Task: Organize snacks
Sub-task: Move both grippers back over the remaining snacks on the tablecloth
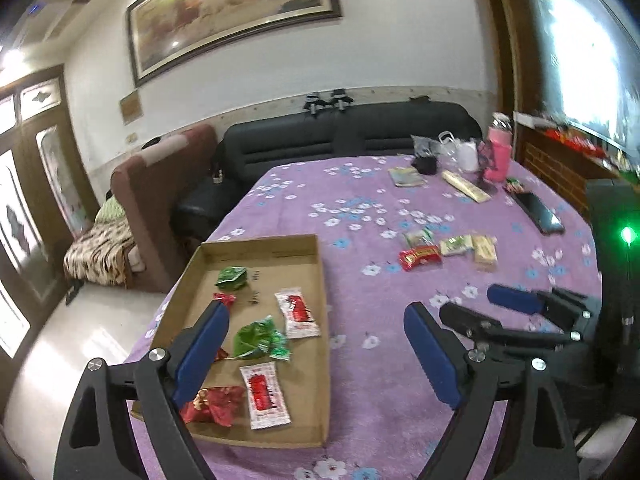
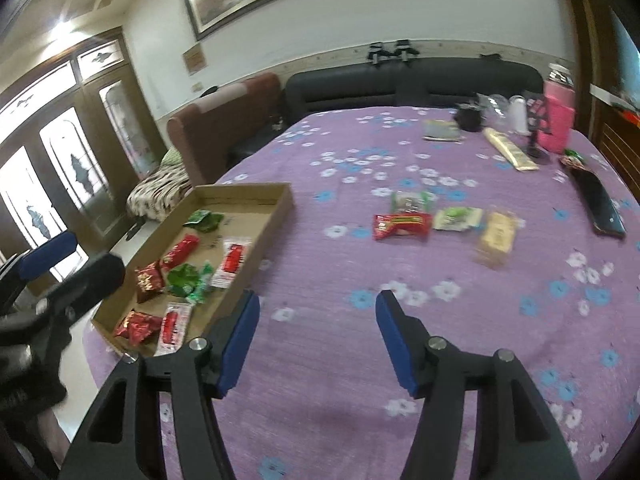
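A shallow cardboard tray sits at the left of a purple flowered table and holds several red, green and white snack packets. Several loose snacks lie mid-table: a red packet, green-white packets and a yellow one. My left gripper is open and empty, over the tray's right edge. My right gripper is open and empty above bare cloth, short of the loose snacks; it also shows in the left wrist view.
At the table's far right stand a pink bottle, a white jug, a black cup, a long yellow pack and a black phone. Sofas sit behind the table.
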### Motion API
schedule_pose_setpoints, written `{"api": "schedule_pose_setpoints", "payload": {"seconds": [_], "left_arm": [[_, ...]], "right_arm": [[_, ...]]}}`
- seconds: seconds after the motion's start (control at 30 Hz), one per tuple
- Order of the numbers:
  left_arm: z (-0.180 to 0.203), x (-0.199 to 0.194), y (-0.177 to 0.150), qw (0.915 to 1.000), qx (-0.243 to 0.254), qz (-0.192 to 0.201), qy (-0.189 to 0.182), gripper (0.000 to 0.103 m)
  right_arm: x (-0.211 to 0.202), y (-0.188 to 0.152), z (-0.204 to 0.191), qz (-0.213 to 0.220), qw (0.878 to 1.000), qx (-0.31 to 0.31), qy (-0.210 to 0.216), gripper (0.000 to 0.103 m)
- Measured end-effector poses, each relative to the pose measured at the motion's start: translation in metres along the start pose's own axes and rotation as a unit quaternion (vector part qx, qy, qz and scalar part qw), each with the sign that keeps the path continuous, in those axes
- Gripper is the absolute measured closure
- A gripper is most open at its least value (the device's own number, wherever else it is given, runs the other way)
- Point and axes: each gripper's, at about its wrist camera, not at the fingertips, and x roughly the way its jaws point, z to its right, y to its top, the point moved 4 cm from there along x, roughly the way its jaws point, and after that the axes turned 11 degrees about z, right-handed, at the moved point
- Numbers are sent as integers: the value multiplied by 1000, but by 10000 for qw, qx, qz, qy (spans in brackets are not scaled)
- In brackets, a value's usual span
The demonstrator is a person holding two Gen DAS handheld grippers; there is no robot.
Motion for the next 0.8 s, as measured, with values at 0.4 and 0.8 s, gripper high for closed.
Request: {"api": "schedule_pose_setpoints", "payload": {"seconds": [0.4, 0.8], "left_arm": [[14, 5, -11, 9994, 85, -324, -3, 11], [20, 6, -16, 9989, 140, -436, -78, 11]], "right_arm": [[-7, -13, 16, -42, 9993, 99, -355, 42], [-10, -17, 19, -55, 9985, 20, -541, 41]]}}
